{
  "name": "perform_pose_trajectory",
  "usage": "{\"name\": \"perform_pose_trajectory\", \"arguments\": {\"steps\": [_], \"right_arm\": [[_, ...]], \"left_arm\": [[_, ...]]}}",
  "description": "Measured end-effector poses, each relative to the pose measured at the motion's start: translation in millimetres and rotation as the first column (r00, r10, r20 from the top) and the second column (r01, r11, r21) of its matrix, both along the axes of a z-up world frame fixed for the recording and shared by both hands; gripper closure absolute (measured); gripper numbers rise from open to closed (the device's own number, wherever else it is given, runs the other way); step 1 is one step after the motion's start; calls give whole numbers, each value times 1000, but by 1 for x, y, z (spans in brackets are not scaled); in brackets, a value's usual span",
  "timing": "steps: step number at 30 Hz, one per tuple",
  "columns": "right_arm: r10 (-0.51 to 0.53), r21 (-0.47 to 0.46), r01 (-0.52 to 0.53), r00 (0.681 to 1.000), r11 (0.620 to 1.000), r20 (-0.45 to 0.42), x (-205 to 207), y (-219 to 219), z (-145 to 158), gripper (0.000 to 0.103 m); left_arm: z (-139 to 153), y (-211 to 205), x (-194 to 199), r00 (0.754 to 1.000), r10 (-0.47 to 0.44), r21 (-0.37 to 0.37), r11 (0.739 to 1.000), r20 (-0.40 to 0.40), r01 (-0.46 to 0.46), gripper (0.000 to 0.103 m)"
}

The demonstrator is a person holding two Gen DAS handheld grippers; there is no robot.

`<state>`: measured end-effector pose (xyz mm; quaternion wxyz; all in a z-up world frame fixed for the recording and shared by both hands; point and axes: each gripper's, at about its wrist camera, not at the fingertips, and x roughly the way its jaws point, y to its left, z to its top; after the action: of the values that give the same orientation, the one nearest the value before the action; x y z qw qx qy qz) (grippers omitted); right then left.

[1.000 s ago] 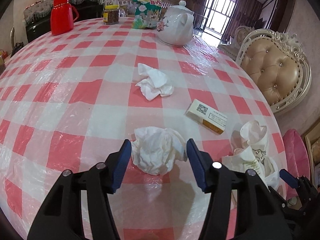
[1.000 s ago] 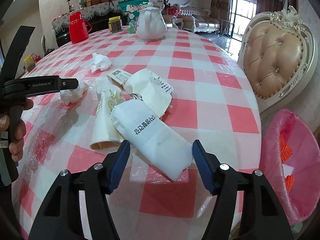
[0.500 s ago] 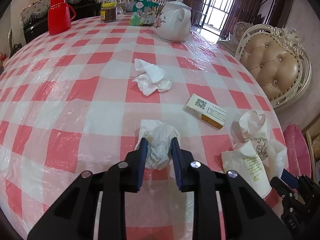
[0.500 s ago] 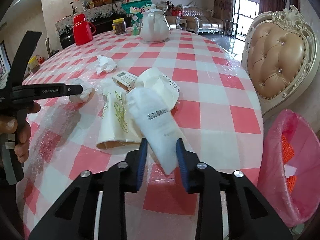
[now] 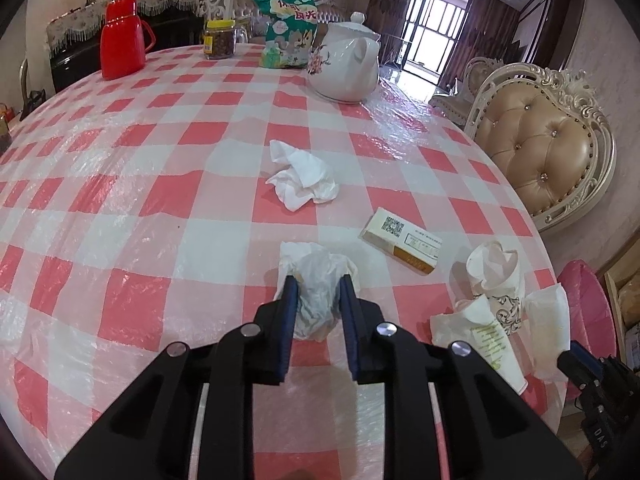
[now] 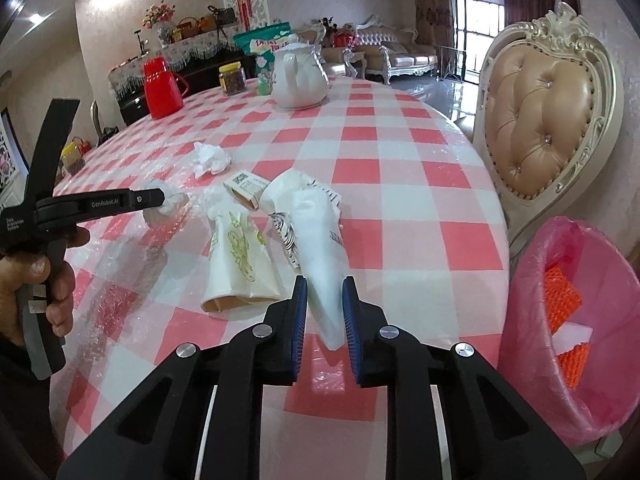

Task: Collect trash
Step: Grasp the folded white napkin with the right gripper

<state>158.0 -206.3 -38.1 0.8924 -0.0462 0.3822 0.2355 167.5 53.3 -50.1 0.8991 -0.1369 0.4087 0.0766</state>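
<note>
Nearest in the left wrist view, the left gripper is clamped on a crumpled tissue, its blue pads pressing in from both sides while the wad rests on the red-and-white checked tabletop. In the right wrist view the right gripper is closed tight on the narrow end of a white paper bag, which tilts up away from it over the tabletop. A hand at the left edge of that view holds the left gripper's handle.

Just left of the held bag lies a flattened paper bag with a gold pattern, and under the held bag a third one with dark print (the three overlap, so their edges are hard to separate). A small cardboard box lies just beyond them, touching or nearly touching the pile. Further out, a second crumpled tissue sits by itself near the middle of the tabletop.

Off the tabletop's right edge stands a bin lined with a pink bag, with orange and white pieces inside, and behind it a padded chair.

At the far side stand a white teapot, a green snack bag, a jar with a yellow lid and a red flask.
</note>
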Motion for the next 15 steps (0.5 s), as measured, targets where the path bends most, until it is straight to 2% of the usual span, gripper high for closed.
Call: {"name": "perform_pose_trajectory", "arguments": {"steps": [9, 15], "right_arm": [[-20, 28, 20, 1000, 999, 15, -3, -14, 9, 86], [-48, 7, 48, 999, 999, -7, 0, -17, 4, 85]], "left_arm": [[5, -1, -2, 1000, 2, 0, 1000, 19, -2, 82], [7, -2, -4, 1000, -1, -5, 1000, 25, 1, 82]]}}
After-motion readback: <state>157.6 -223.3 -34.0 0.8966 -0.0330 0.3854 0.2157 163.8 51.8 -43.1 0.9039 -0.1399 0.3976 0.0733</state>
